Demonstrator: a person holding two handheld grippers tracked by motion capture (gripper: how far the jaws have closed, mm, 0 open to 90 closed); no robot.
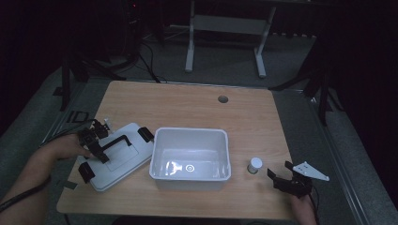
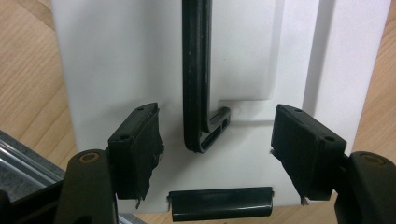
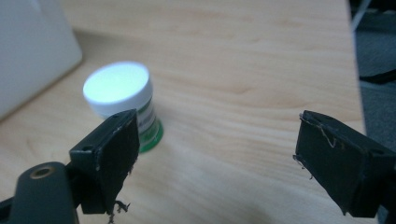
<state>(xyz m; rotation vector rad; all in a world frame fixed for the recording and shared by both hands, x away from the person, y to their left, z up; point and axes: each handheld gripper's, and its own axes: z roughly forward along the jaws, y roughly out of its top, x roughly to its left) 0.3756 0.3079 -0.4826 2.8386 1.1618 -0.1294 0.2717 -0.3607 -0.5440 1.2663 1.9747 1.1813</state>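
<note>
A white bin lid (image 1: pixel 123 158) lies flat on the table's left side, with a black handle (image 1: pixel 115 140) across its top. My left gripper (image 1: pixel 99 151) hovers over the near end of that handle, open. In the left gripper view the handle (image 2: pixel 195 70) runs up between the spread jaws of the gripper (image 2: pixel 215 112) without touching them. A small white-capped bottle (image 1: pixel 255 165) with a green base stands right of the open white bin (image 1: pixel 190 130). My right gripper (image 1: pixel 279 169) is open just right of it; the bottle (image 3: pixel 123 95) stands beyond the left jaw of the gripper (image 3: pixel 218 119).
Black latches (image 1: pixel 145 134) sit on the lid's ends, one (image 2: pixel 219 203) close under my left jaws. The wooden table (image 1: pixel 187 103) has a cable hole (image 1: pixel 223 99) at the back. The bin's wall (image 3: pixel 32 42) is left of the bottle. A white stand (image 1: pixel 225 28) is beyond the table.
</note>
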